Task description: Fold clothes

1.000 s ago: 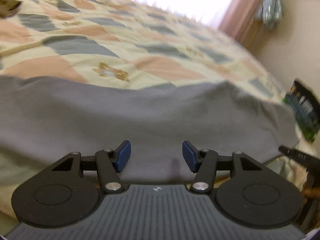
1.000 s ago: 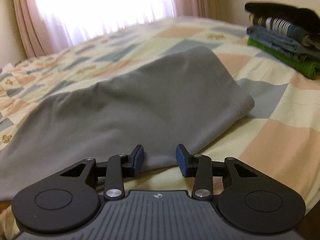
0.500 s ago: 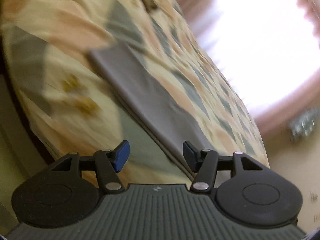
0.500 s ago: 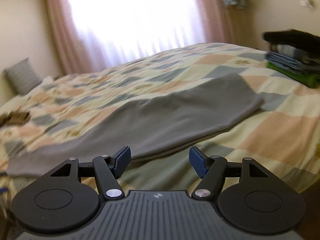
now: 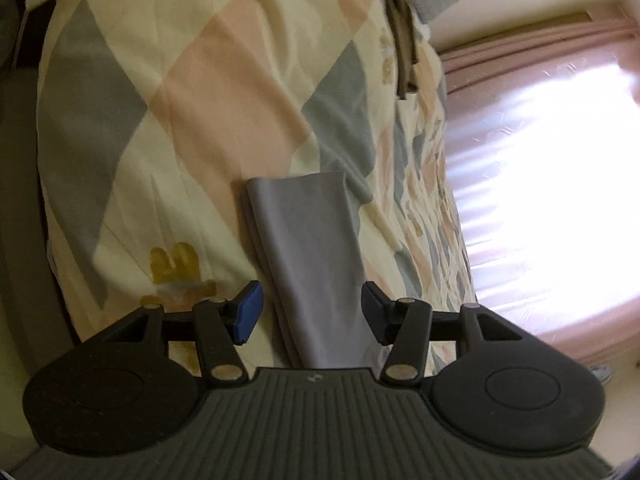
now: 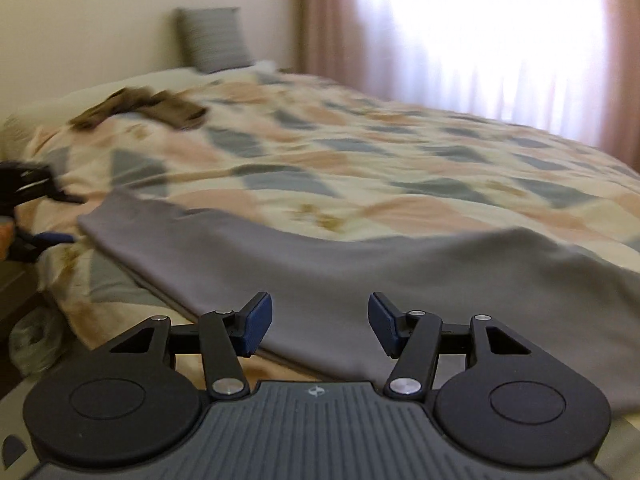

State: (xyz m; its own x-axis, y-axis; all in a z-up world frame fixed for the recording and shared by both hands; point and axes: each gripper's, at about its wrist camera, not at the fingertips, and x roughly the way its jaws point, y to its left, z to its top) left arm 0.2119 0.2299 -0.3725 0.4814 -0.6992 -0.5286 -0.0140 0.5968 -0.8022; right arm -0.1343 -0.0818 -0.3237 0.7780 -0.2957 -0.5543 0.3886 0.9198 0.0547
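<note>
A wide bed (image 6: pixel 400 152) is covered by a quilt of cream, peach and grey-blue diamond patches. A long folded grey cloth garment (image 6: pixel 400 276) lies flat along its near edge. A crumpled brown garment (image 6: pixel 140 114) lies near the head, below a grey striped pillow (image 6: pixel 214 40).
</note>
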